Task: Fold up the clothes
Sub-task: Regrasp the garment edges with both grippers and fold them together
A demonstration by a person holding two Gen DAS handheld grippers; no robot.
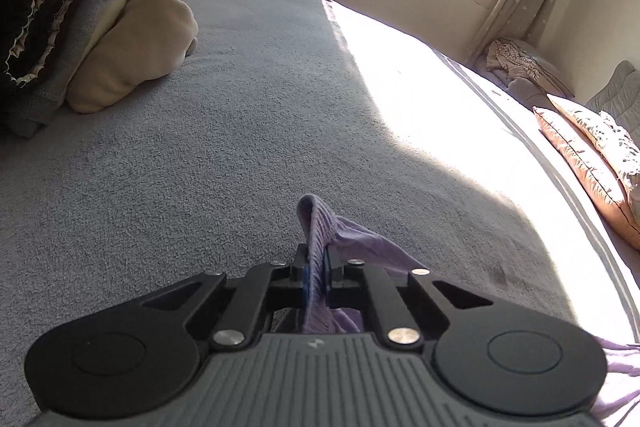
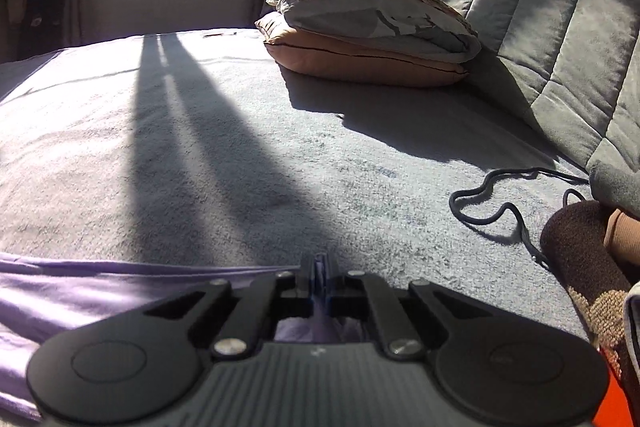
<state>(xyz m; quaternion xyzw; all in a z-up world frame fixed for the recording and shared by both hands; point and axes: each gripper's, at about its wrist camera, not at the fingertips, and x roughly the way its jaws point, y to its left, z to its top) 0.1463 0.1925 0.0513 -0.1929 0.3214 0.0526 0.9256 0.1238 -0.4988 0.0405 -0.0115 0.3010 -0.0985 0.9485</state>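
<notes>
Between both tools [image 1: 316, 259] [image 2: 319, 269], pinched lilac garment [image 1: 352, 239].

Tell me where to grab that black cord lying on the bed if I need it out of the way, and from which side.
Take the black cord at its near loop, which lies flat on bare grey blanket. Come from above and from the window side, since the brown knit garment crowds its right end. Both claws are occupied now: the right claw and left claw are each shut on the purple garment.
</notes>
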